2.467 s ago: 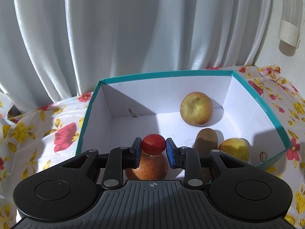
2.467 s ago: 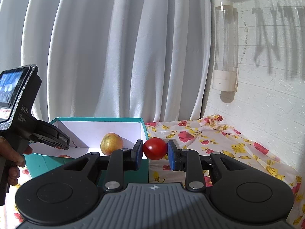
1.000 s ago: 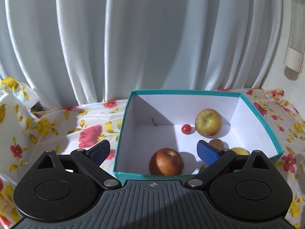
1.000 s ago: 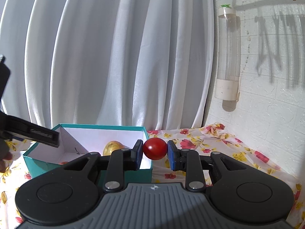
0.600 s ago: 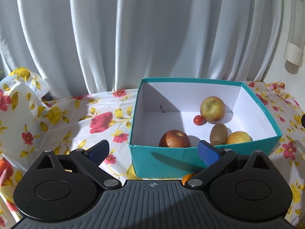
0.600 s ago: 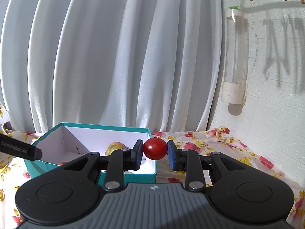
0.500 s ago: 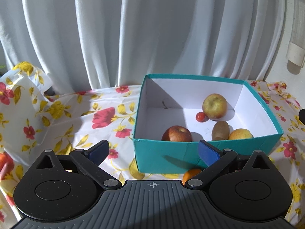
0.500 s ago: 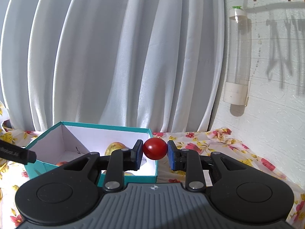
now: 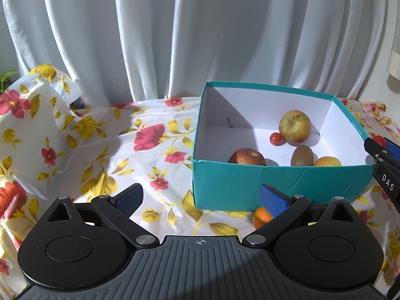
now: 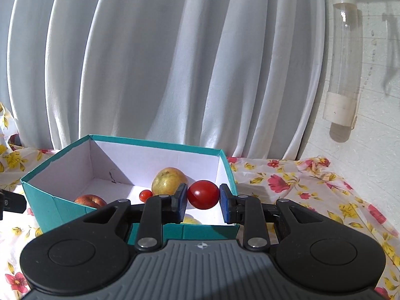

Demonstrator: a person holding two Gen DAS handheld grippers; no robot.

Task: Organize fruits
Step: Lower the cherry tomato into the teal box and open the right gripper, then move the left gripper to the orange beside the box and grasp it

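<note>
A teal box (image 9: 232,185) with white inside stands on the flowered cloth. In it lie a red apple (image 9: 246,156), a yellow-green apple (image 9: 295,126), a small red tomato (image 9: 275,138), a kiwi (image 9: 302,155) and a yellow fruit (image 9: 327,161). My left gripper (image 9: 201,197) hangs open before the box's near wall, nothing between its fingers. An orange (image 9: 260,217) lies on the cloth beside the right finger. My right gripper (image 10: 203,197) is shut on a red tomato (image 10: 203,195), just over the box's (image 10: 75,210) near right corner. It also shows at the right edge of the left wrist view, right gripper (image 9: 380,147).
White curtains (image 9: 200,37) hang behind the table. The flowered cloth (image 9: 100,150) is rumpled and raised at the left. A clear tube (image 10: 343,75) is fixed to the white wall on the right. A red fruit (image 9: 10,197) lies at the far left edge.
My left gripper, open, has pulled back and left from the box, so the orange now shows. My right gripper has carried the tomato down toward the box's near right corner.
</note>
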